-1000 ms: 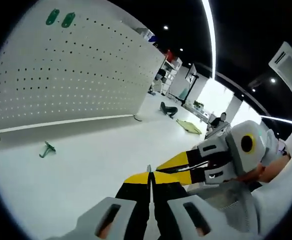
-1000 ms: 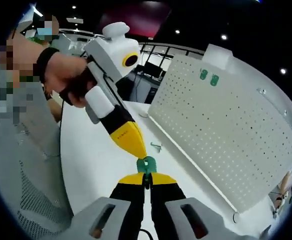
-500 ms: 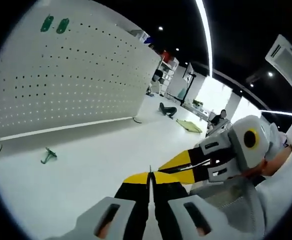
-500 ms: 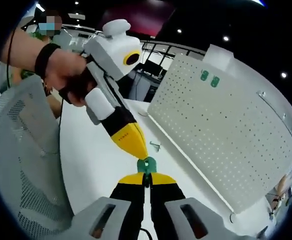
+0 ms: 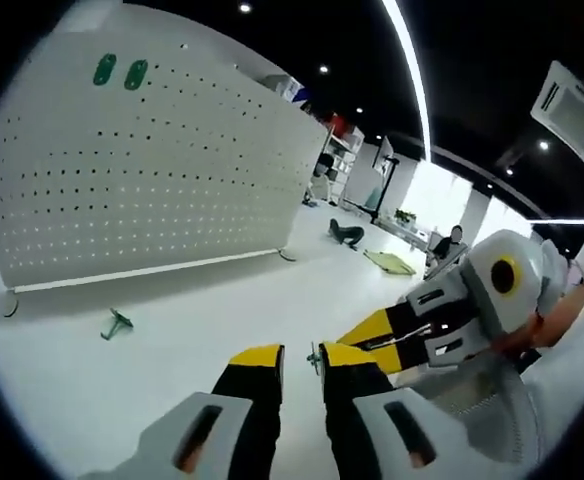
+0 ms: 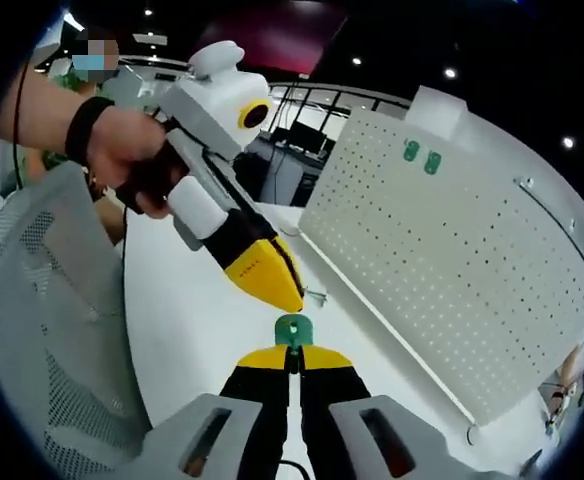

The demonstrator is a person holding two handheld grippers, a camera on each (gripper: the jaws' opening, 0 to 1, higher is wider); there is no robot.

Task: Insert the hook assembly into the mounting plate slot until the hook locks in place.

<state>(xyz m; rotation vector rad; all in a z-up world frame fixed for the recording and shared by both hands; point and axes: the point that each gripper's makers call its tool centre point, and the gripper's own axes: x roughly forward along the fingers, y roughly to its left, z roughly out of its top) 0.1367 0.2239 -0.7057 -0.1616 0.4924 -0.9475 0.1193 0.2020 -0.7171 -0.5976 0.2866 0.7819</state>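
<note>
Hook (image 6: 292, 329) between right gripper (image 6: 292, 358) jaws

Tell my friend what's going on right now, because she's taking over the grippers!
Left gripper: open, holding nothing, close to the right gripper.
Right gripper: shut on a green hook piece, whose rounded end sticks up past the gripper's tips.
White pegboard stands upright on the white table; two green pieces are already mounted near its top edge.
Another green hook lies loose on the table in front of the board.
Done: one hook piece is held in the right gripper.
Left: carry it to the board and push it into a slot until it locks.
</note>
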